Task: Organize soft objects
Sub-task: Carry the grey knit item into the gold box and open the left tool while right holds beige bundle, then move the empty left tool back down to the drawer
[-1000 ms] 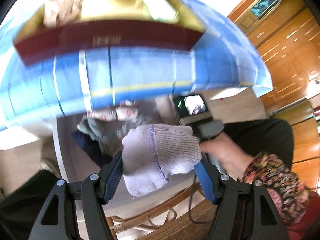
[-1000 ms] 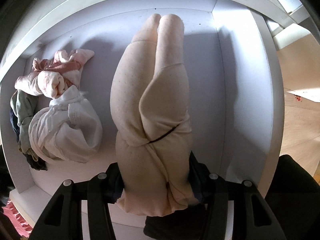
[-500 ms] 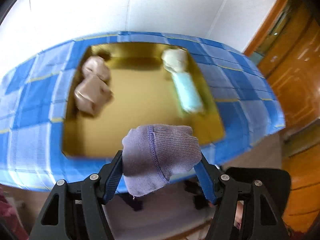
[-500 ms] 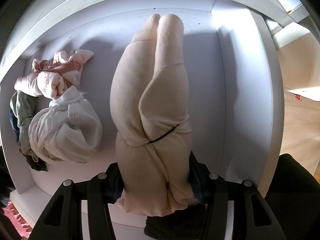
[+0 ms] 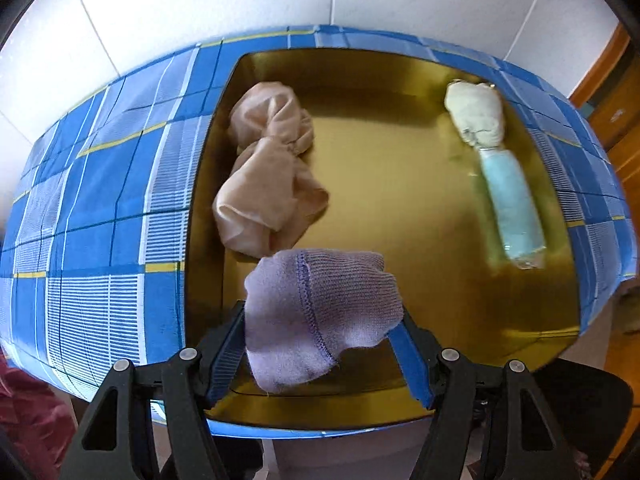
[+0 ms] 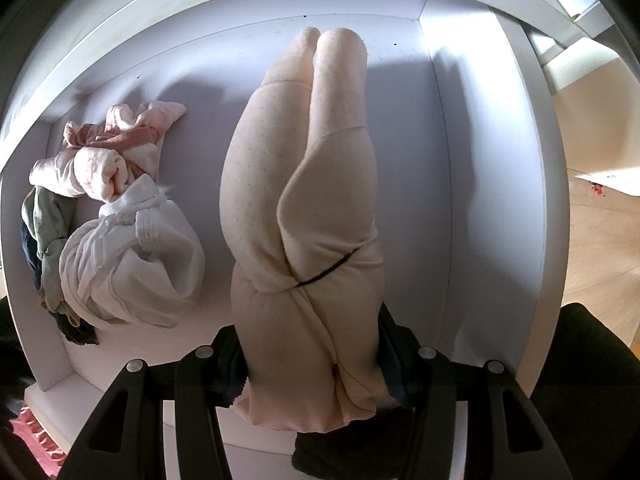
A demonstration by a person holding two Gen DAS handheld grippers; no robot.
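**Trainee:** While the left gripper (image 5: 320,344) hangs over the near edge of the gold tray (image 5: 400,200), what should I watch for?

**Coach:** It has the lilac knitted piece (image 5: 316,312) clamped between its blue pads, and the cloth bulges out above them, so the grip looks secure. The tray sits on the blue checked tablecloth (image 5: 100,200) and already holds two things: a beige knotted bundle (image 5: 268,176) on the left, and a cream and pale-blue roll (image 5: 500,180) lying along the right side.

**Trainee:** So where would you set it down?

**Coach:** My guess is the bare gold patch between them, toward the near side. The beige bundle lies just beyond the lilac piece, so come down clear of it, lower until the cloth rests on the tray, and only then let the pads part. Dropping it from height could let it unroll or bounce against a neighbour.

**Trainee:** And the other hand?

**Coach:** The right gripper (image 6: 316,364) points down into a white bin (image 6: 480,160), closed around a long cream padded roll (image 6: 304,200) that hangs toward the bin floor. A heap of pink and white clothes (image 6: 120,220) is bunched against the bin's left wall, well apart from the roll. Keep that hand quiet while the left one places.

**Trainee:** Any risk there?

**Coach:** The roll is bulky and folded; a slack grip might let it slide out.
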